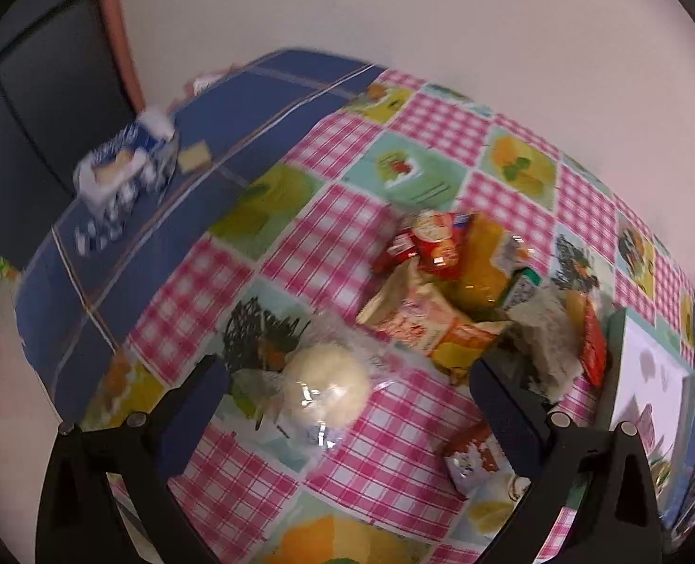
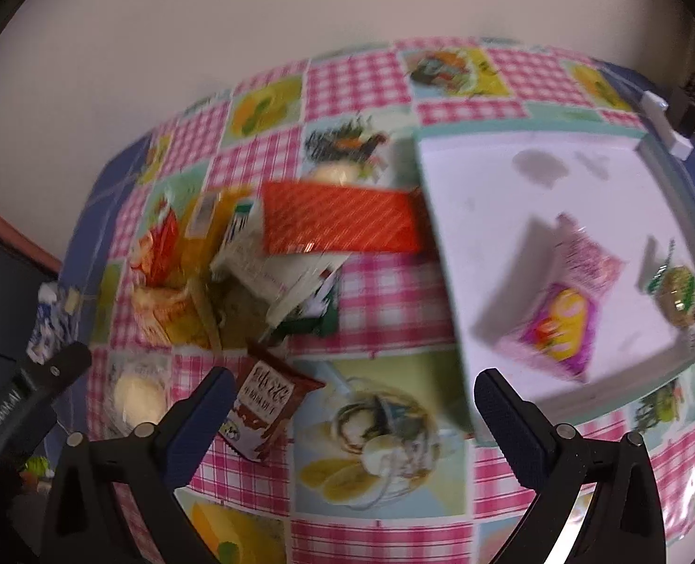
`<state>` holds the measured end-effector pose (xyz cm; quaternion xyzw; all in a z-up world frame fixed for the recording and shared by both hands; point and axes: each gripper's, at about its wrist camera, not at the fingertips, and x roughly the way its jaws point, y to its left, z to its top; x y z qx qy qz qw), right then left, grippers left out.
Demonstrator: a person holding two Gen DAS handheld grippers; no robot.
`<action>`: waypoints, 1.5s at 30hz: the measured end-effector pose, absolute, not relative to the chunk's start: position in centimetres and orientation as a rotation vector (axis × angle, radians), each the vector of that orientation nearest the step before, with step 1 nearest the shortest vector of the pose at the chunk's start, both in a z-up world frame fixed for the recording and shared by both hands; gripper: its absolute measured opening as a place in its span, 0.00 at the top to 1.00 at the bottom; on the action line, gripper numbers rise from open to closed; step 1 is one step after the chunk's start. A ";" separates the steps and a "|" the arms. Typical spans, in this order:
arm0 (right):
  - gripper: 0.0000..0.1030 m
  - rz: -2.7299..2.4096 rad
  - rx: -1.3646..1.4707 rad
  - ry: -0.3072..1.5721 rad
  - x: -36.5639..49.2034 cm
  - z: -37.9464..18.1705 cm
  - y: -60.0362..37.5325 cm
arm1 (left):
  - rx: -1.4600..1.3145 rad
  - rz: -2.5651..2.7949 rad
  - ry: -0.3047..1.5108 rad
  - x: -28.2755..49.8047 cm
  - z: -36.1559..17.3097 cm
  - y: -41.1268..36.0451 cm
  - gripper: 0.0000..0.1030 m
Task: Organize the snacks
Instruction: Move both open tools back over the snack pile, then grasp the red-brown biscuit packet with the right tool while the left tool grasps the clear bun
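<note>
Pink-checked cloth is covering the table (image 2: 385, 282), snacks (image 2: 253, 263) lying heaped at centre left. Both grippers, left (image 1: 347, 376) and right (image 2: 352, 390), are hovering with jaws released; a pink packet (image 2: 558, 310) is sitting in the white tray (image 2: 479, 197) at right.

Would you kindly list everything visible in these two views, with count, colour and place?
tray: 1, white with teal rim, right side of table
pink snack packet: 1, pink and yellow, in tray
green-wrapped snack: 1, green and tan, in tray
snack pile: 1 heap, red, orange, yellow, white, mid-table
orange-red packet: 1, atop the pile
brown packet: 1, brown and white, near edge
round bun in clear wrap: 1, pale cream, left of pile
blue-white package: 1, on blue cloth, far left
tablecloth: 1, pink check with fruit panels
left gripper: 1, black, jaws open
right gripper: 1, black, jaws open
</note>
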<state>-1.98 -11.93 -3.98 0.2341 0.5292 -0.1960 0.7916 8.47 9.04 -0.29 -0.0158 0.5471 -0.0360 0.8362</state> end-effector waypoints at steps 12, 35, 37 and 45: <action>0.00 -0.416 0.503 1.246 0.7 -9.6 -9.2 | -0.097 -0.026 1.325 10.7 -6.8 11.8 0.01; 0.00 -0.448 0.376 1.354 1.7 -11.6 -7.5 | -0.106 -0.114 1.363 11.3 -8.5 11.2 0.01; 0.00 -0.448 0.377 1.359 1.6 -11.6 -7.8 | -0.115 -0.121 1.364 11.0 -8.4 11.3 0.01; 0.03 -0.411 0.367 1.362 1.4 -11.8 -5.8 | -0.109 -0.196 1.384 10.6 -8.7 9.2 0.11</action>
